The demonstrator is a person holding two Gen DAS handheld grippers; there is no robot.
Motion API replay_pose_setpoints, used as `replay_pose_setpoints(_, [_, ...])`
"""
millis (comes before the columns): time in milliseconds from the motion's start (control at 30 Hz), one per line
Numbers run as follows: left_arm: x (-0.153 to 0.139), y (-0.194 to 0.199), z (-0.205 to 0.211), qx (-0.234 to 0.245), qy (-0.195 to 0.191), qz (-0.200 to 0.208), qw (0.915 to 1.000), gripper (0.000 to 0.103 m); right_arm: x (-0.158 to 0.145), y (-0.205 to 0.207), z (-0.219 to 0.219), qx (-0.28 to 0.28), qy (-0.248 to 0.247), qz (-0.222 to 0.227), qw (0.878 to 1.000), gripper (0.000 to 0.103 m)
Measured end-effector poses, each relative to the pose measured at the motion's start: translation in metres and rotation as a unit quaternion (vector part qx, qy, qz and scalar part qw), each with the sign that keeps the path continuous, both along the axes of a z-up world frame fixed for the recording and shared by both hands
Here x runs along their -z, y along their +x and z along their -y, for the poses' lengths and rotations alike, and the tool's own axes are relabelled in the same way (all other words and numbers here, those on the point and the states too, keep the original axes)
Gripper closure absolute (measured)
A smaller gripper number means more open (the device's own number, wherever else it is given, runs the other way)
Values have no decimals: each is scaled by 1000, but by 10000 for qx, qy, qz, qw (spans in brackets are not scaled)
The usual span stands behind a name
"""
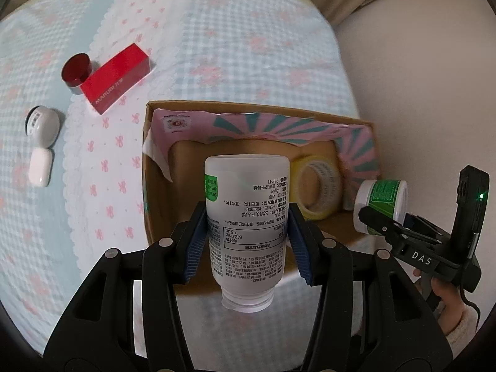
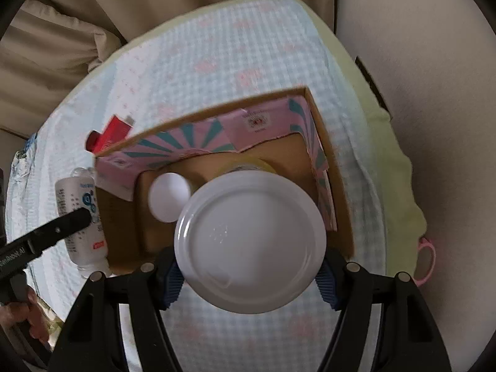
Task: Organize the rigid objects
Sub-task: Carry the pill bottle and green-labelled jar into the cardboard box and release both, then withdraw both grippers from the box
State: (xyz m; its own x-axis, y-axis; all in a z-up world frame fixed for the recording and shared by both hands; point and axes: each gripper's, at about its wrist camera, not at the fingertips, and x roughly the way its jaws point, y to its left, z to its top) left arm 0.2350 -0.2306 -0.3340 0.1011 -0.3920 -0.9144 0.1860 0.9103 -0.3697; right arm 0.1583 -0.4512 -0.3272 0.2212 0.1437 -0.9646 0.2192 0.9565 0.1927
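A: Where was the white bottle [image 1: 246, 217] seen?

B: It was held upside down, neck toward the camera, clamped between the blue pads [image 1: 196, 241] of the left gripper [image 1: 248, 245], above the near wall of the cardboard box [image 1: 248, 105]. A roll of yellow tape [image 1: 316, 189] was seen lying inside the box.

A: And the right gripper [image 2: 248, 282]?

B: It was closed on a white, green-labelled jar [image 1: 383, 201]; in its own view only the jar's round end [image 2: 249, 241] was shown, over the box.

A: What was left on the checked cloth [image 1: 232, 46]?

B: A red carton [image 1: 119, 79] touching a red cap [image 1: 76, 73], and two white items [image 1: 42, 148], were seen well apart from the box.
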Motion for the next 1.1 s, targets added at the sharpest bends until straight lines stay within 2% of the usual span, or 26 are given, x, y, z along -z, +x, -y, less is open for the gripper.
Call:
replay_pose_setpoints(167, [21,10,0,-17,320,-55,9995,57,32,5,7,-118,-69,-90,9999,37])
replay_pose_setpoints(267, [29,10,4,96,820,53,9966,57,41,3,9,-145,-6,-4,9999,37])
replay_pose_setpoints(367, [34,11,5,112,1007,106,9948,53,44,3,10,-140,-46,119,9998,37])
replay_pose_setpoints(400, [32,11,6,148,1031,120,9945,33,47,5,8,-142,-67,95,9998,33])
replay_pose_setpoints(433, [31,11,7,229,1060,143,9940,0,48,5,7,-123,-155,134,9997,24])
replay_pose_setpoints(467, [27,10,9,297,999,178,9944,1,43,3,7,-94,-231,306,9992,1])
replay_pose_setpoints(533, [20,7,10,372,1086,397,9926,0,32,-2,8,-60,-149,752,9970,0])
replay_pose_setpoints(600, [17,5,9,453,1156,434,9913,0,19,-11,9,31,-397,1158,9925,0])
replay_pose_setpoints(833, [11,-6,-5,312,1074,409,9929,0,14,-29,9,-18,-533,1064,9929,0])
replay_pose_setpoints(1100, [-12,-28,-18,238,1057,574,9925,0,3,-34,7,3,-518,1090,9927,0])
